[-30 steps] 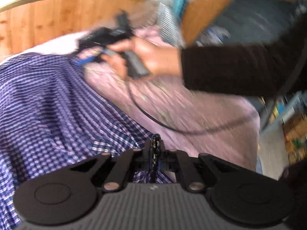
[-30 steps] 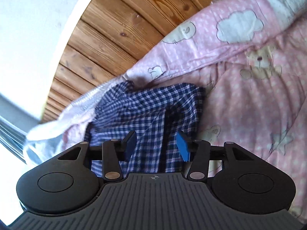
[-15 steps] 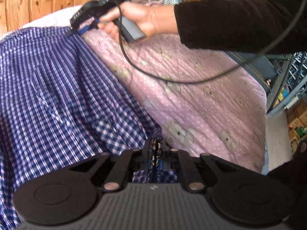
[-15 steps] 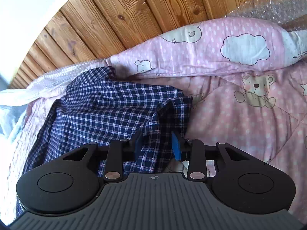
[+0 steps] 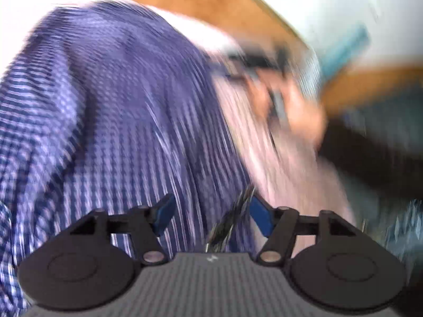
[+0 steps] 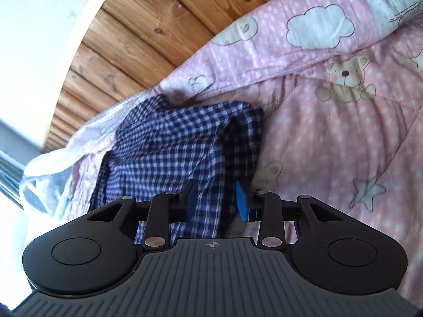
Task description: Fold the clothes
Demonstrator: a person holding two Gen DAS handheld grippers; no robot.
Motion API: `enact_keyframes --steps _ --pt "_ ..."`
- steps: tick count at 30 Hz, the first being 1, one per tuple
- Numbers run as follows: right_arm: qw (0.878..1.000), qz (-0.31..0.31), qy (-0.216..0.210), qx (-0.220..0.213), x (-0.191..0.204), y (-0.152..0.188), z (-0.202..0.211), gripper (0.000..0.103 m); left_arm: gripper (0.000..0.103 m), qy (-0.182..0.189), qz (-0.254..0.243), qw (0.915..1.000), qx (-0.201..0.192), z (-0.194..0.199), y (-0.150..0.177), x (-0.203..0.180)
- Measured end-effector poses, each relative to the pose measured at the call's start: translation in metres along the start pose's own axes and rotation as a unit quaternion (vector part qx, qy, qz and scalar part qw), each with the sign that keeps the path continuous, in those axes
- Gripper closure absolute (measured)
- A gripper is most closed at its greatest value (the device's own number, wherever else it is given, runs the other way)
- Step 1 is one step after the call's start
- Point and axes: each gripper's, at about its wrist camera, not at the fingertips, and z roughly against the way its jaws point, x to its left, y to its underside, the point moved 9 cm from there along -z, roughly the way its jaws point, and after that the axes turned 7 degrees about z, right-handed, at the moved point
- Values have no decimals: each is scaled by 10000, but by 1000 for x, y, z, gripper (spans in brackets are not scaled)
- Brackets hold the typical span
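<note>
A blue and white checked shirt (image 5: 119, 119) lies spread over a pink quilt (image 5: 285, 174). The left wrist view is badly blurred. My left gripper (image 5: 208, 211) hangs over the shirt's edge; its jaws are opening, with cloth under them but not pinched, and a dark braided cord (image 5: 232, 222) runs by the right finger. In the right wrist view my right gripper (image 6: 216, 200) is shut on a bunched fold of the shirt (image 6: 171, 142) near its far corner. A hand (image 5: 290, 111) holding that gripper shows blurred in the left wrist view.
A wooden headboard (image 6: 148, 34) runs behind the quilt (image 6: 330, 132), which has bears and clouds printed on it. Clear plastic wrap (image 6: 66, 155) bunches at the bed's left edge. A dark sleeve (image 5: 370, 153) crosses the right side of the left wrist view.
My left gripper let go of the shirt edge and its jaws spread wide while it rolled and swept sideways. My right gripper narrowed onto the shirt fold.
</note>
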Motion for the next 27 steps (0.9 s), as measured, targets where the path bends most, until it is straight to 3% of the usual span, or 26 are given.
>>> enact_keyframes --steps 3,4,6,11,13,15,18,20,21,23,24,27 --pt "9999 -26 123 54 -3 5 2 68 43 1056 164 9942 126 1 -27 -21" --pt "9998 -63 151 70 -5 5 3 68 43 1081 -105 9938 226 6 -22 -30" --pt "9998 -23 117 131 -6 7 3 68 35 953 -797 9913 446 20 -6 -48" --pt "9996 130 -133 189 3 13 5 66 22 34 -485 9986 214 -1 -20 -20" --pt "9998 167 -79 120 2 15 4 66 25 -316 -244 9992 58 -19 -35 -5" --pt "9998 191 64 -29 1 13 6 76 36 -586 -13 9982 -84 -56 -60 4" --pt "9997 158 72 -180 1 7 7 79 48 -1186 -251 9926 118 -104 -79 16" --pt "9997 202 46 -142 2 5 2 79 48 -1156 -197 9930 121 -121 -83 21" --pt "9996 239 43 -120 2 4 0 79 58 -1165 -156 9930 57 -127 -86 21" --pt "9994 337 18 -89 3 1 -5 82 99 -1089 24 9940 115 -127 -88 21" --pt "9992 386 4 -73 3 0 -8 93 101 -1043 167 9944 101 -125 -90 25" --pt "9991 403 -127 -76 3 -6 -15 96 101 -701 856 9939 -7 -113 -93 39"
